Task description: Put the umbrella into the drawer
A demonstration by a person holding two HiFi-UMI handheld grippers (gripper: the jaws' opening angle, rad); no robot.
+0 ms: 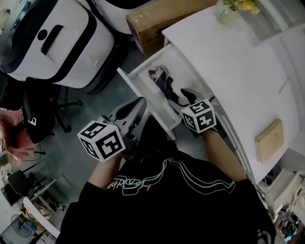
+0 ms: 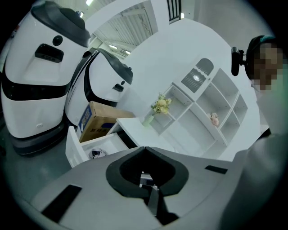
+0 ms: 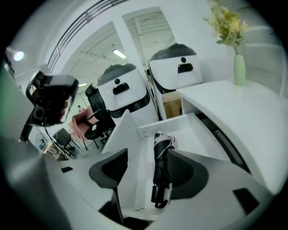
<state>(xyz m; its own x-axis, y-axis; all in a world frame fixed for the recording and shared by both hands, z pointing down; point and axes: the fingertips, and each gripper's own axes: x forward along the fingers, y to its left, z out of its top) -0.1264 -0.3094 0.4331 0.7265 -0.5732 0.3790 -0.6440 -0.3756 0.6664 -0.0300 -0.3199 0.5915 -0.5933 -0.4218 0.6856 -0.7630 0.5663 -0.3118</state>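
A folded black and pink umbrella lies along the floor of the open white drawer, which is pulled out from the white desk. My right gripper hangs above the drawer's near end, jaws open and empty. In the right gripper view the umbrella lies below and between the spread jaws of the right gripper, its handle end nearest, untouched. My left gripper floats outside the drawer's front panel. In its own view the left gripper is shut on nothing, and the drawer shows the umbrella inside.
A cardboard box sits on the floor beside the desk, with large white machine shells behind it. A black chair stands at the left. On the desk are a vase of yellow flowers and a wooden block.
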